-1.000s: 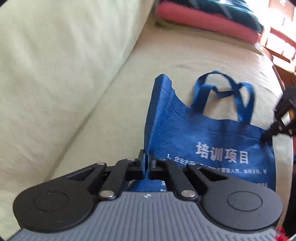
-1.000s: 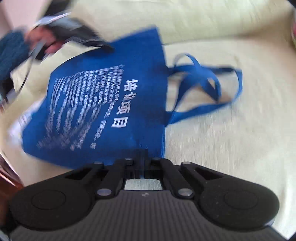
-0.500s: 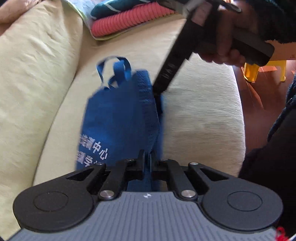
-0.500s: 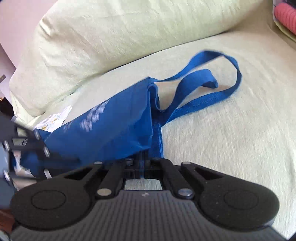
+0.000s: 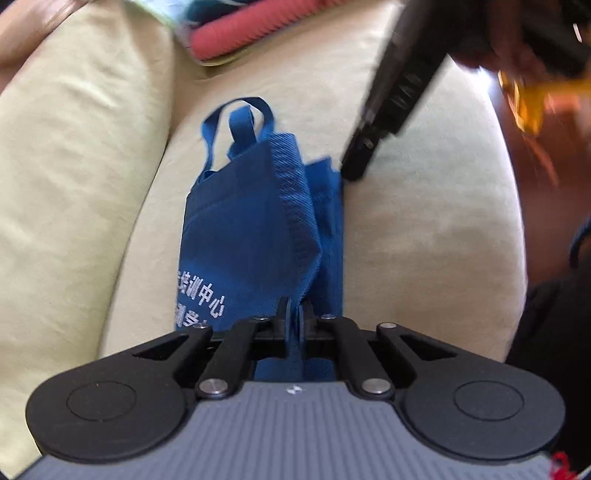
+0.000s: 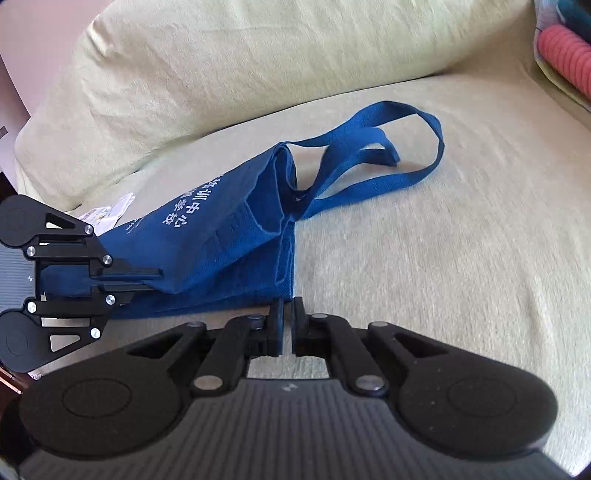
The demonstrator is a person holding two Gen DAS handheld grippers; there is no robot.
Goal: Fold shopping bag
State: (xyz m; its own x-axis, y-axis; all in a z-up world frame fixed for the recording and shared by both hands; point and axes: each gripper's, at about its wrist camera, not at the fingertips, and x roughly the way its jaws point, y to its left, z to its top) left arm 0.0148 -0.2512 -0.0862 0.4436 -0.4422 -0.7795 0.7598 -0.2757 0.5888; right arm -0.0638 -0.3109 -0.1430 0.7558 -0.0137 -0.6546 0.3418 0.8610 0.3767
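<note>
A blue fabric shopping bag [image 5: 255, 221] with white Chinese print lies folded lengthwise on the pale green sofa seat; it also shows in the right wrist view [image 6: 229, 240]. Its handles [image 6: 373, 166] trail toward the sofa's far end. My left gripper [image 5: 293, 310] is shut on the bag's bottom edge; it shows in the right wrist view [image 6: 147, 280] pinching the fabric. My right gripper [image 6: 287, 306] has its jaws slightly parted just off the bag's near corner, holding nothing. It shows blurred in the left wrist view [image 5: 354, 166], beside the bag's right edge.
The sofa back cushion [image 6: 221, 74] runs behind the bag. A stack of red and teal folded textiles [image 5: 240, 33] lies at the sofa's far end. Small paper scraps [image 6: 107, 212] lie near the cushion. A wooden floor [image 5: 535, 147] lies past the seat's front edge.
The bag went from spread flat to folded in half lengthwise. My right gripper let go of the bag's edge and drew back a little; the left gripper keeps its grip.
</note>
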